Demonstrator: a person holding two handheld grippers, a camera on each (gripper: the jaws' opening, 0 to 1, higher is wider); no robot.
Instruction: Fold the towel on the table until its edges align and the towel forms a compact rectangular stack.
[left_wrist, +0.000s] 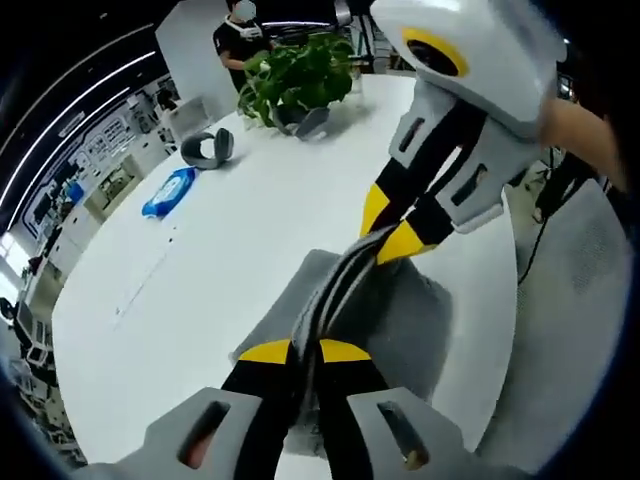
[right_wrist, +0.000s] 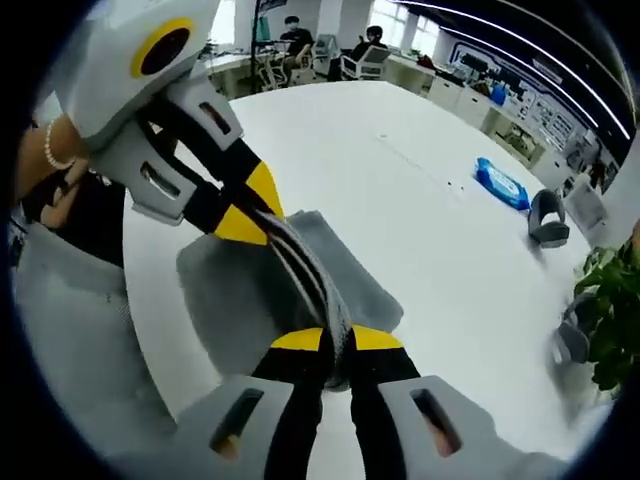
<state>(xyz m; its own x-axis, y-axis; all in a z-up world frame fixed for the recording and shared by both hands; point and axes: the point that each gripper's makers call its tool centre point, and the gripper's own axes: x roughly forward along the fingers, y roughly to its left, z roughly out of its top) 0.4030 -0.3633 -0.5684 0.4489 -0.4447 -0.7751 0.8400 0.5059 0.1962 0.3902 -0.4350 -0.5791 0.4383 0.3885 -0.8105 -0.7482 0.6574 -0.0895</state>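
Two tools, left tool and right tool, clamped on one grey towel; one white table.

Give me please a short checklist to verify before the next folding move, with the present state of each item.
1. Left gripper shut on the grey cloth towel: ok, its yellow-tipped fingers pinch a bunched edge.
2. Right gripper shut on the same edge: ok.
3. Held edge taut between both grippers: ok, it runs as a straight ridge.
4. Rest of towel lies on the white table: ok.
5. Edges aligned: cannot tell, the lower layers are hidden.
6. Blue wipes packet and green potted plant away from the towel: ok.
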